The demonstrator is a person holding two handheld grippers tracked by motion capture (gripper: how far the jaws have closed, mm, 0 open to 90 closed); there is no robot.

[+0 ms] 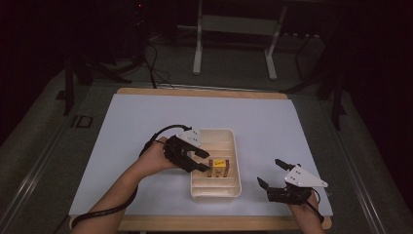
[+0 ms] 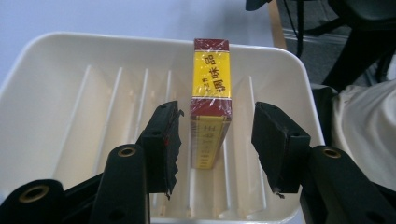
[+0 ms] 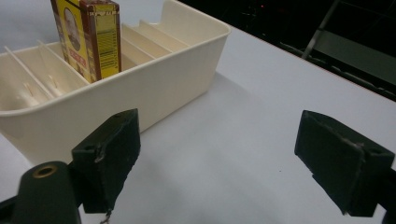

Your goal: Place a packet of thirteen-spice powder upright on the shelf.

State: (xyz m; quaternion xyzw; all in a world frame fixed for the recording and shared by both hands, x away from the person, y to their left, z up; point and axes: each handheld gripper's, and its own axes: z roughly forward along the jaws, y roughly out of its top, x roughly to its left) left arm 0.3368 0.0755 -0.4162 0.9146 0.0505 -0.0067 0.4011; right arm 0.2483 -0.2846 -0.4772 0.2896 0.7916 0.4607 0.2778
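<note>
The left tool [image 2: 212, 140] is standing released around the box [image 2: 210, 112], its jaws straddling the pack with a gap showing on each side, the left pad close to the box's face and the right pad well apart from it. The box is standing on edge in a slot of the tray [image 2: 42, 51], between thin dividers, and in the high view it is sitting near the middle of the tray [image 1: 234, 146] with the left tool [image 1: 203, 161] just beside it. The main risk is that the nearer pad is hanging so close that a sideways drift while the tool is drawing away could be catching the box's corner and tipping it across a divider, or dragging it up out of its slot. Its wrapper is looking glossy, so a brush could be sliding it rather than gripping it. A lower pull could also be knocking a jaw against the tray wall and shoving the light tray over the worktop [image 1: 146, 122]. The right tool [image 3: 219, 154] is resting with jaws wide and nothing between them, over bare worktop beside the tray [image 3: 163, 79]; it is steadying nothing, so any nudge to the tray is going unopposed.
</note>
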